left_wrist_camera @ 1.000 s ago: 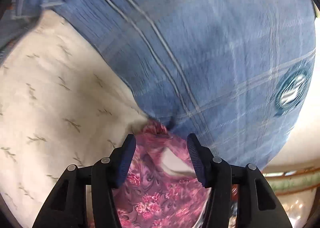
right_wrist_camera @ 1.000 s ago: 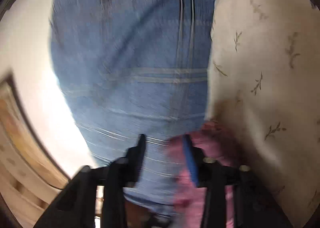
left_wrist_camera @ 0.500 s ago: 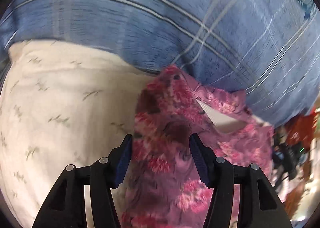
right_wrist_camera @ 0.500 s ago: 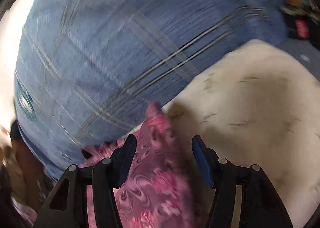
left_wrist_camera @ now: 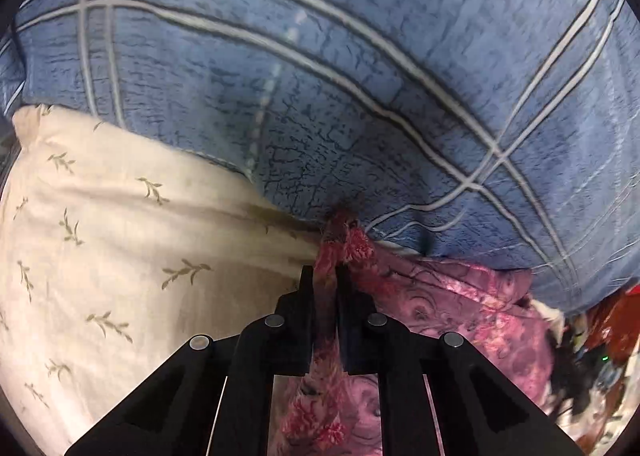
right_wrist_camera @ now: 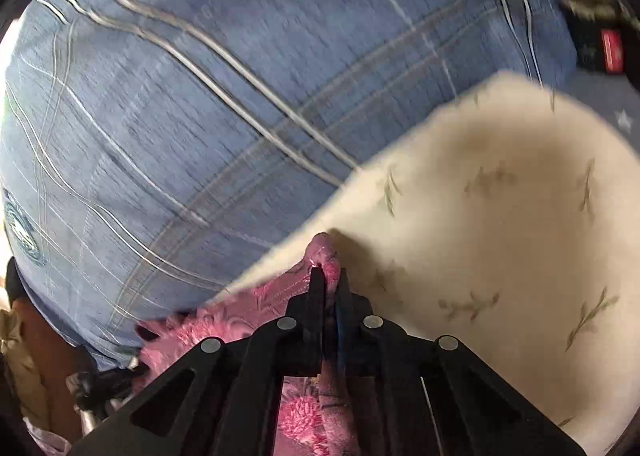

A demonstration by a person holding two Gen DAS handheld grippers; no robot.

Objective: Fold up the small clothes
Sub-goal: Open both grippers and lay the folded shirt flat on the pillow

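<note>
A small pink floral garment [left_wrist_camera: 436, 296] lies where a cream pillow meets a blue checked bedsheet. My left gripper [left_wrist_camera: 325, 276] is shut on a bunched corner of it, which pokes out past the fingertips. The rest of the cloth trails right and down under the jaws. In the right wrist view the same pink garment [right_wrist_camera: 224, 332] spreads to the left, and my right gripper [right_wrist_camera: 329, 276] is shut on another pinched corner of it, right at the pillow's edge.
The cream pillow with leaf sprigs [left_wrist_camera: 120, 248] fills the left of the left wrist view and the right of the right wrist view [right_wrist_camera: 500, 240]. The blue checked sheet [left_wrist_camera: 360, 76] covers the upper part. Cluttered dark and red items [left_wrist_camera: 600, 344] sit at the far right.
Both grippers were open around the pink garment half a second ago. Now both have closed on pinched corners of it.
</note>
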